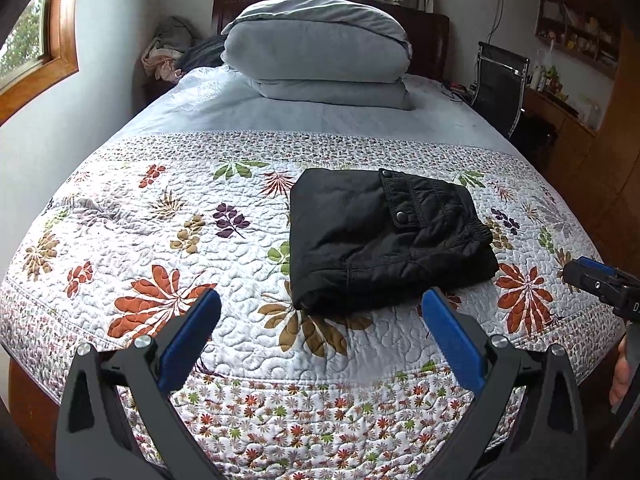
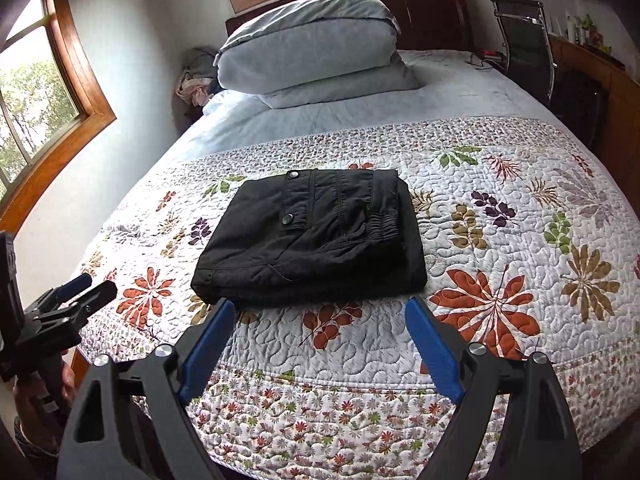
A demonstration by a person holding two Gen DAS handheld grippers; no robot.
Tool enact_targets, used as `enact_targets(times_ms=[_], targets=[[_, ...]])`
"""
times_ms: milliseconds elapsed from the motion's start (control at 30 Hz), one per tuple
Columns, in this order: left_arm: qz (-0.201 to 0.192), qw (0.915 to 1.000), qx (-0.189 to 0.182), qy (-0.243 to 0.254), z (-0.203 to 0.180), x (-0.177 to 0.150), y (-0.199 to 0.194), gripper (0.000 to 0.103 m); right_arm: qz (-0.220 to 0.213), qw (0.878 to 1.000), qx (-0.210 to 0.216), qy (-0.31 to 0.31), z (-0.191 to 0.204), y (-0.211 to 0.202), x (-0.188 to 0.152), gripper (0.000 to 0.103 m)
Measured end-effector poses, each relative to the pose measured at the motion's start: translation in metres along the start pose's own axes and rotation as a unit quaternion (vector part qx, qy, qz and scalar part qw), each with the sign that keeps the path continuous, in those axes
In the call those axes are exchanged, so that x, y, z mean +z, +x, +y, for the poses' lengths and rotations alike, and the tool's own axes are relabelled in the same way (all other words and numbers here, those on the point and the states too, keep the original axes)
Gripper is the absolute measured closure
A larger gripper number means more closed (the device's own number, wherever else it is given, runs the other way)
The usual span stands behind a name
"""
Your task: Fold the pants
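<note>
1. The bed (image 1: 120,152) fills both views, spreading out ahead of and beneath both pairs of fingers; a dark wooden headboard (image 1: 434,40) closes its far end.
2. A floral quilt (image 1: 200,216) covers the near part of the bed, directly under and beyond the fingertips; past it lies a plain pale-blue sheet (image 1: 240,108).
3. A folded grey-blue duvet (image 1: 320,48) is stacked at the far end, well beyond the fingers.
4. Wood-framed windows (image 2: 48,92) sit on the wall to the left of the fingers and behind the headboard.
5. A black chair (image 1: 500,84) and a wooden desk (image 1: 560,120) stand far off to the right of the fingers, beside the bed.
6. The black pants (image 1: 384,236) lie folded into a compact, roughly square bundle on the quilt, a snap-buttoned flap and elastic waistband on top. In the left wrist view the bundle is just beyond the fingertips, nearer the right finger; in the right wrist view it is just past the tips, nearer the left finger.
7. The left gripper (image 1: 320,308) has its blue-padded fingers (image 1: 192,340) spread wide with nothing between them, apart from the pants.
8. The right gripper (image 2: 320,312) likewise stands wide, its fingers (image 2: 434,348) empty and clear of the fabric.
9. Each gripper appears at the edge of the other's view, with part of a hand (image 1: 620,372) holding it.
</note>
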State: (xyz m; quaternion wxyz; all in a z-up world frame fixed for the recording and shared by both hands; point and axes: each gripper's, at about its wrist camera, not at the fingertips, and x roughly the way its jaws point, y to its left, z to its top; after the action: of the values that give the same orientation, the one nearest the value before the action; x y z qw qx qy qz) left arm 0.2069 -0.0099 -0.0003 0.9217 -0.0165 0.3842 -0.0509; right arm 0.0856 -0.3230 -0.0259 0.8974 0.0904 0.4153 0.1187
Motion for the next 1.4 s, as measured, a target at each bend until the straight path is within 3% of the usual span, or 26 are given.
enact_targets(times_ms=[567, 900, 1400], targets=[[-0.020, 0.9997, 0.011, 0.011, -0.009, 0.001, -0.037, 0.003, -0.007, 0.999, -0.036, -0.010, 0.016, -0.016, -0.005, 0.014], [-0.026, 0.9990, 0.009, 0.036, -0.018, -0.001, -0.043, 0.003, -0.011, 0.999, -0.033, -0.008, 0.019, -0.020, -0.006, 0.011], [-0.022, 0.9994, 0.015, 0.020, -0.010, 0.000, -0.039, 0.003, -0.006, 0.999, -0.041, -0.006, 0.021, -0.015, -0.007, 0.008]])
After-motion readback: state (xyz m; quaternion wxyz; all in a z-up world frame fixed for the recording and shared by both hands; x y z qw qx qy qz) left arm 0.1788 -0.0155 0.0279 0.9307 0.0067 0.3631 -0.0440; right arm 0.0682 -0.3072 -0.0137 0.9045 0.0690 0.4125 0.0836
